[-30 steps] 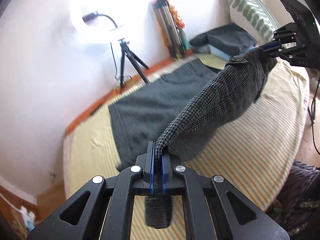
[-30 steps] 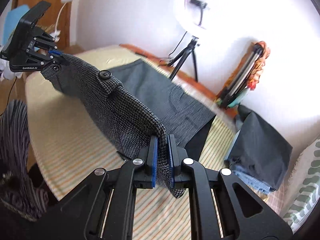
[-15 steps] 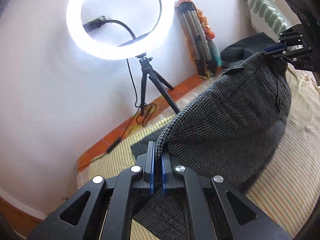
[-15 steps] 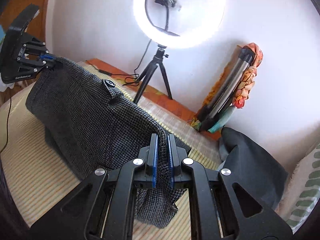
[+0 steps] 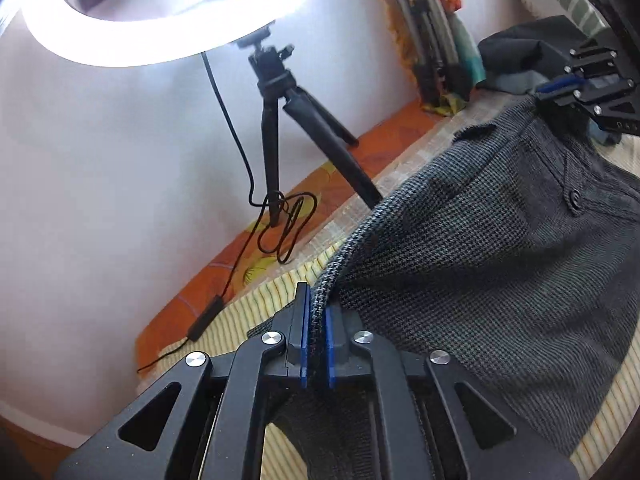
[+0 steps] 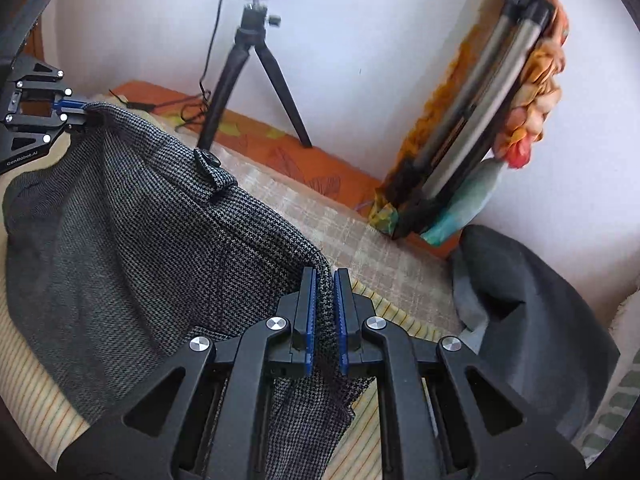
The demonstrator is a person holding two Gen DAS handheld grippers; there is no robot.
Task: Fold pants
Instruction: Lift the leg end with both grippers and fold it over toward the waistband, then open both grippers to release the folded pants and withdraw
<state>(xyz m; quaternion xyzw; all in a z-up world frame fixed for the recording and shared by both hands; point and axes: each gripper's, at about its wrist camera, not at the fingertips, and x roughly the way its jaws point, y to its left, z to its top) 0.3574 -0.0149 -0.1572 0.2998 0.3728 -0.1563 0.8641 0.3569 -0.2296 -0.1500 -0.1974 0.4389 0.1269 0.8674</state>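
Grey houndstooth pants (image 5: 480,264) are stretched between both grippers over a yellow striped bed (image 5: 608,420). My left gripper (image 5: 315,316) is shut on one corner of the waistband edge. My right gripper (image 6: 324,300) is shut on the other corner. Each gripper shows in the other's view, the right one (image 5: 560,88) at upper right, the left one (image 6: 76,110) at far left. The cloth (image 6: 140,248) sags onto the bed between them, with a button tab (image 6: 210,162) on top.
A ring light on a black tripod (image 5: 280,120) stands by the white wall, its cable (image 5: 280,224) on an orange sheet (image 6: 304,168). A folded tripod with orange cloth (image 6: 480,112) leans on the wall. Dark folded clothes (image 6: 532,320) lie at right.
Both grippers have carried the pants edge forward toward the wall and lower. The cloth now covers the flat half of the pants that showed before.
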